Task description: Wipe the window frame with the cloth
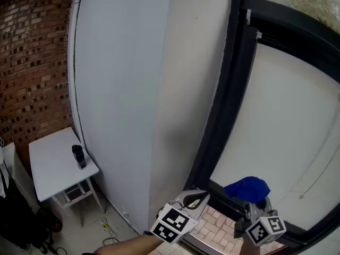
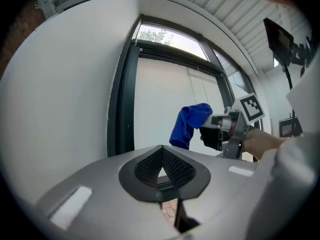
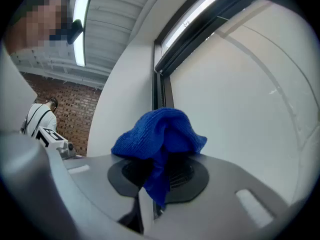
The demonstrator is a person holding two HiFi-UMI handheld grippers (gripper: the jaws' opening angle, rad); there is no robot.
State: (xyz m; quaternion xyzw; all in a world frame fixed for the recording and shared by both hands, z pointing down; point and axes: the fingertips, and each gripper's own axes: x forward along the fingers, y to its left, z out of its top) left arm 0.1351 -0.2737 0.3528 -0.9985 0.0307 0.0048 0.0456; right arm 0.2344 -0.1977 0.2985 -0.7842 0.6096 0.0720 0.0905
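The right gripper [image 3: 160, 171] has its smooth grey jaws pressed together on a blue, ribbed-knit cloth [image 3: 160, 134]. The soft cloth bunches in a rounded heap above the ridged black pads, and one fold hangs down between them. In the head view the cloth [image 1: 247, 189] sits at this gripper's [image 1: 255, 206] tip, just in front of the matte black, straight-edged window frame [image 1: 228, 116]; whether it touches the frame cannot be told. The frame's upright [image 3: 162, 91] rises directly beyond the cloth.

The left gripper [image 2: 162, 166] holds nothing. Its black mesh-textured pads meet at the tips, with only a small triangular gap lower down. It [image 1: 194, 200] lies left of the right gripper, near the frame's foot. From it, the cloth [image 2: 192, 121] appears ahead and to the right, and the frame [image 2: 120, 109] ahead and to the left.
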